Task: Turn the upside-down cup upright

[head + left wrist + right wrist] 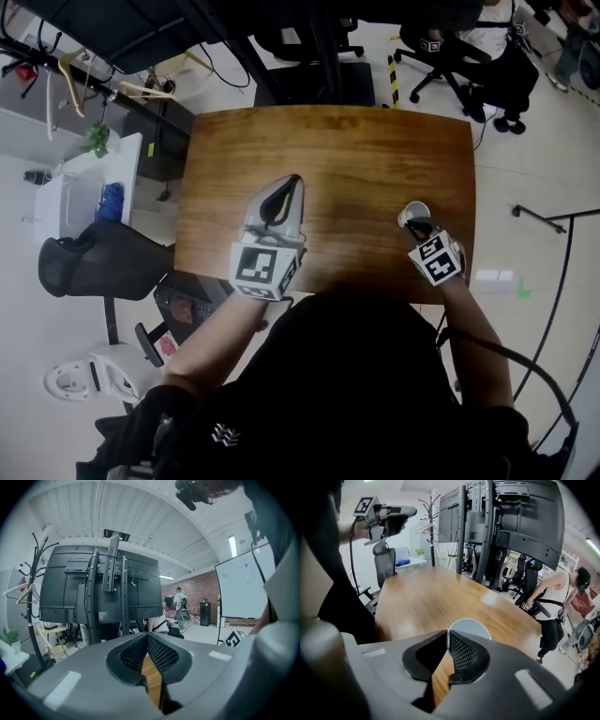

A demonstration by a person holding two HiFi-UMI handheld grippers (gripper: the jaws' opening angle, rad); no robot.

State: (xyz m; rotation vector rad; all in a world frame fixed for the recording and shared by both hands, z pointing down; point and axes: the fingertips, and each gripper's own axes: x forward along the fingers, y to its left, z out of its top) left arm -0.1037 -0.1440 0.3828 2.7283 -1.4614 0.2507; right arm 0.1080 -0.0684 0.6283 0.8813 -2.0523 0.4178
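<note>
So the small pale round cup (413,214) sits at the lower right of the head view, close to the near edge of the brown wooden table (356,150) and not far from its right edge. In the right gripper view it shows as a smooth, flat, light disc (471,626) peeking over the jaw tips; can't tell if that's the mouth or the base. The right gripper (417,225) has its jaws pinched nearly together, on the cup's edge as far as I can see. The left gripper (295,180) is over the table's middle-left with its jaws closed tip to tip and nothing in them. Most of the tabletop's open wood lies above and to the left of the cup. The top has glossy streaky grain and rounded corners. Both grippers have grey plastic shells and black dotted pads (461,651).
</note>
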